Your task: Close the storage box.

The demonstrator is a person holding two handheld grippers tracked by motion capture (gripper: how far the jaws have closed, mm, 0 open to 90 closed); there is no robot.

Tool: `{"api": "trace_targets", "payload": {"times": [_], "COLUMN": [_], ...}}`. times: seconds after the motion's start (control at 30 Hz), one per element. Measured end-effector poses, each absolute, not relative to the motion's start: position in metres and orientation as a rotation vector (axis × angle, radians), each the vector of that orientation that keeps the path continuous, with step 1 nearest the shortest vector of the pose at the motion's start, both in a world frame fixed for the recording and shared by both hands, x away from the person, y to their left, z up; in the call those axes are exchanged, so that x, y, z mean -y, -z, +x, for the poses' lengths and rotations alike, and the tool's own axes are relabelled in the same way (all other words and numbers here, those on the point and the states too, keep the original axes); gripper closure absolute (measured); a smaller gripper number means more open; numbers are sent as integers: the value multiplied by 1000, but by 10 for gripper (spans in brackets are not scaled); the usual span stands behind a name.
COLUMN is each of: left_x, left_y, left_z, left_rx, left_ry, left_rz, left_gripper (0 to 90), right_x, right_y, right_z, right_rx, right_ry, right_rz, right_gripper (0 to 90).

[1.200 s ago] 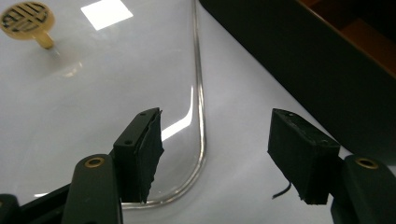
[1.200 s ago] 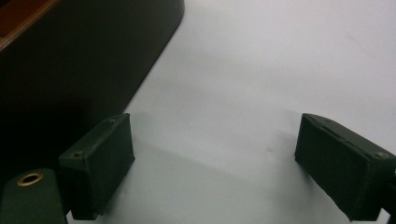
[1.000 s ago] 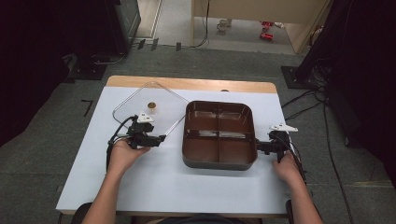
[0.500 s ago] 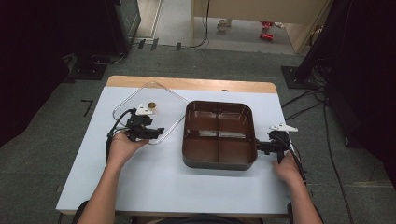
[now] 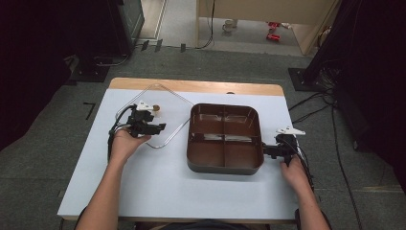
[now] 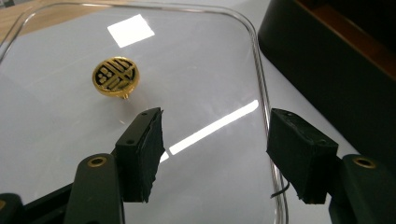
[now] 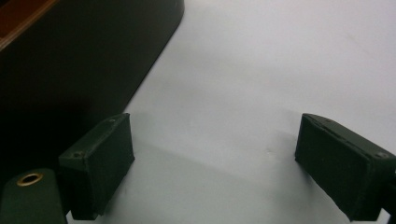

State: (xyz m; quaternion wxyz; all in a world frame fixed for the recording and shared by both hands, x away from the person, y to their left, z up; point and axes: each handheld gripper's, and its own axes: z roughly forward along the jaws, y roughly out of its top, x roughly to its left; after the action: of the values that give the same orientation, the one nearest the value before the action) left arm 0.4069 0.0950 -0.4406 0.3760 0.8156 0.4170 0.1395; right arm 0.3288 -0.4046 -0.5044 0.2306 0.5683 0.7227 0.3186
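Lettering is absent except an ornamental gold-and-black pattern on the round knob (image 6: 115, 77) of the clear square glass lid (image 5: 158, 112), lying far-left on the desk (image 5: 158, 191). Left hand-held gripper (image 6: 215, 140) gapes half-wide over its right rim, gripping nothing; right hand-held gripper (image 7: 215, 163) stands wide beside the brown four-compartment tray (image 5: 225, 136).

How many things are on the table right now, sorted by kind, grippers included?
Clear lids with a gold knob: 1, the lid
Brown four-compartment trays: 1, the tray
Handheld grippers: 2, the left gripper over the lid, the right gripper at the tray's right side
Total: 4
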Motion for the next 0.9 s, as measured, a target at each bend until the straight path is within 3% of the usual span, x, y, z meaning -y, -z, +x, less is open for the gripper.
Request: {"api": "trace_targets", "payload": {"times": [0.37,0.67,0.9], "left_x": [-97,-108,-105], "left_y": [443,456,468], "left_z": [434,462,476], "left_rx": [-1107,-1208,-1231], "left_ry": [-435,-372,-415], "left_rz": [2103,2019,2056], "left_gripper": [379,397,418], "right_x": [405,405,405], "right_y": [504,504,504], "right_z": [329,329,329], "right_rx": [-1986,-1986,-1986], "right_ry": [-875,-876,-877], "right_rz": [1563,1564,1565], "right_gripper": [107,107,107]}}
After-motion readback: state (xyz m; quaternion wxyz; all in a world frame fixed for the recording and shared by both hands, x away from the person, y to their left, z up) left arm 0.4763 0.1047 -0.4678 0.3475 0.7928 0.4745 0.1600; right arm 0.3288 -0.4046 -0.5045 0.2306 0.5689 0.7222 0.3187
